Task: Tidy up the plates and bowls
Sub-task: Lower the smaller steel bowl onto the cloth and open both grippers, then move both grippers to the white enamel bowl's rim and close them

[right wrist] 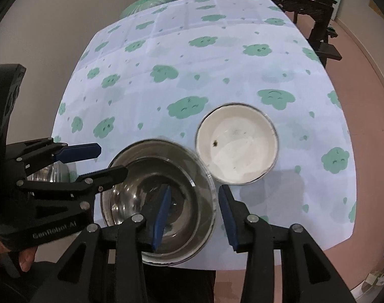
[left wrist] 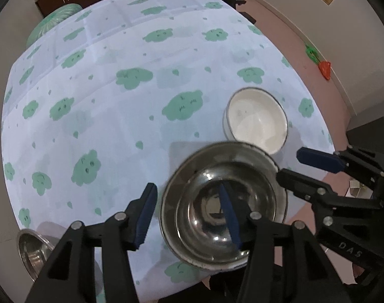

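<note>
at the near table edge, both grippers — left gripper (left wrist: 189,214), right gripper (right wrist: 195,213) — are straddling the steel bowl's (left wrist: 224,204) opposite rims, fingers spread wide, not yet clamping.

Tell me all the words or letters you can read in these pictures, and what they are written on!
"DAS": on the black body of the right gripper, in the left wrist view; the rest is cut off.
"GenRobot.AI": on the black body of the left gripper, in the right wrist view.
The steel bowl, the white bowl and the tablecloth carry no words, only green cloud pictures on the cloth.
</note>
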Action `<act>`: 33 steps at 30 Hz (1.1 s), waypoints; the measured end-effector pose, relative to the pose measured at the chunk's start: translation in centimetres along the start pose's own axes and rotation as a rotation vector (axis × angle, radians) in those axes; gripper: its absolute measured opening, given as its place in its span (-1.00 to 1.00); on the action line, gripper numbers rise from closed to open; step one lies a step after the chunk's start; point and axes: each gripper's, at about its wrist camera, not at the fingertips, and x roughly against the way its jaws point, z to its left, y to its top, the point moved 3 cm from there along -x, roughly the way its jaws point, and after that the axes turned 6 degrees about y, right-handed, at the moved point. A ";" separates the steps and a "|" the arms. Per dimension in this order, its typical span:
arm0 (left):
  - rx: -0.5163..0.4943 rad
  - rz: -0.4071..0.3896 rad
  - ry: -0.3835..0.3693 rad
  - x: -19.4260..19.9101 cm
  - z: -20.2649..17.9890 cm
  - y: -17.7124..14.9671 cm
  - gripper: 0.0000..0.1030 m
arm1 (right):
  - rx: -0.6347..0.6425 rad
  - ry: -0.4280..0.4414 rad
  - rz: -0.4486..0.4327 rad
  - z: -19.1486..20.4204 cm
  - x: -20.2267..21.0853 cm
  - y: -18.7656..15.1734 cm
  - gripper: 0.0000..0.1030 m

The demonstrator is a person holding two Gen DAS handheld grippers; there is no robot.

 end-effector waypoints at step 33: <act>-0.082 0.084 0.014 -5.7 -5.2 7.9 0.00 | -0.110 -0.041 0.033 -9.7 -3.0 2.8 -0.18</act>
